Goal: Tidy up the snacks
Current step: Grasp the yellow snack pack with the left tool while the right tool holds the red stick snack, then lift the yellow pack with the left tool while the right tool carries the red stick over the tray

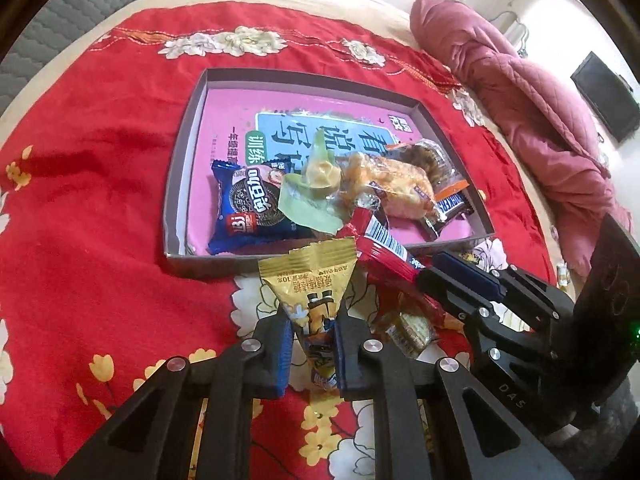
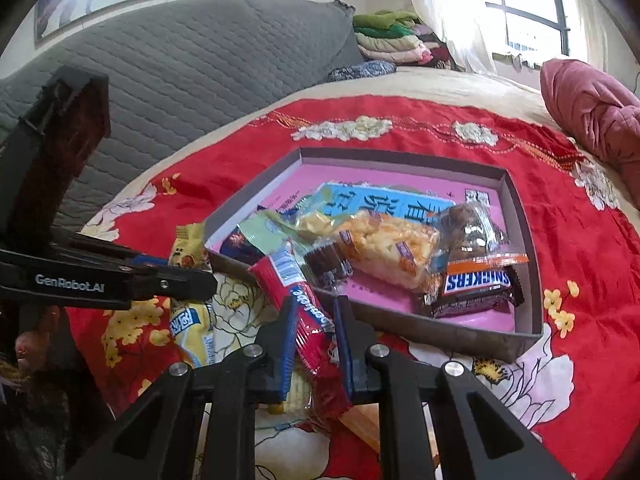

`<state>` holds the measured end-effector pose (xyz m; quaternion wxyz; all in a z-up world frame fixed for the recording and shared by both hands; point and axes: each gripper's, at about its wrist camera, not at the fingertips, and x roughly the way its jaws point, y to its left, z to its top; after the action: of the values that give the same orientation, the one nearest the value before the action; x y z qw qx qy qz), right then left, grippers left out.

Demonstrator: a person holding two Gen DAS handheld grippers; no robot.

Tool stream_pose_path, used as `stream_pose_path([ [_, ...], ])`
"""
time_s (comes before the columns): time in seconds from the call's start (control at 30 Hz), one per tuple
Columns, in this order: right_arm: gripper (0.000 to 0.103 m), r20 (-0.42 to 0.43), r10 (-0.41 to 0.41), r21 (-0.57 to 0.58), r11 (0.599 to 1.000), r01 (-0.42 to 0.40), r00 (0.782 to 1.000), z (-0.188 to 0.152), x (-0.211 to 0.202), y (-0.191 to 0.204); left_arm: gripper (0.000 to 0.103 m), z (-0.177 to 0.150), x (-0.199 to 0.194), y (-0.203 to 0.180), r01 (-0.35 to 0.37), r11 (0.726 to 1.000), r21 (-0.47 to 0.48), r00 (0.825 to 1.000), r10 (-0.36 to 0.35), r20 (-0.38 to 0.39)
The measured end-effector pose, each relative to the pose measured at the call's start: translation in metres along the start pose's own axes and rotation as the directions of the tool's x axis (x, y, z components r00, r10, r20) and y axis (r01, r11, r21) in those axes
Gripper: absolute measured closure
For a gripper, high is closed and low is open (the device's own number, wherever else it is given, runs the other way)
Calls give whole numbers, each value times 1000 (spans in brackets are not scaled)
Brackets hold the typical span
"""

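Left claw (image 1: 310, 344) clamped on yellow triangular snack packet (image 1: 310, 280), right claw (image 2: 314, 340) gripping red snack bar (image 2: 298, 300), both at shallow box's (image 1: 176, 184) near edge, on red bedspread (image 1: 100, 200).

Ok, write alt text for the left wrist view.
The left gripper is shut on a yellow triangular snack packet just in front of a shallow box of wrapped snacks on a red floral cloth. To its right, the right gripper clamps a red snack packet.
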<state>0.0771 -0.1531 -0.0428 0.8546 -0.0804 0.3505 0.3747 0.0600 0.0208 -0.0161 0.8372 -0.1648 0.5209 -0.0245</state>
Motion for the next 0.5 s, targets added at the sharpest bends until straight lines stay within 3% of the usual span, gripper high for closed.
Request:
stream_pose_path([
  [0.23, 84, -2, 51, -14, 999, -51, 999, 0, 2, 0, 86, -1, 4, 6, 7, 1000, -25, 1000, -7, -10],
  [0.33, 75, -16, 54, -51, 997, -54, 998, -1, 7, 7, 86, -1, 5, 8, 13, 999, -36, 1000, -14, -14],
  [0.5, 70, -53, 5, -150, 989, -13, 999, -3, 21, 21, 86, -1, 6, 11, 21, 999, -46, 1000, -22, -15],
])
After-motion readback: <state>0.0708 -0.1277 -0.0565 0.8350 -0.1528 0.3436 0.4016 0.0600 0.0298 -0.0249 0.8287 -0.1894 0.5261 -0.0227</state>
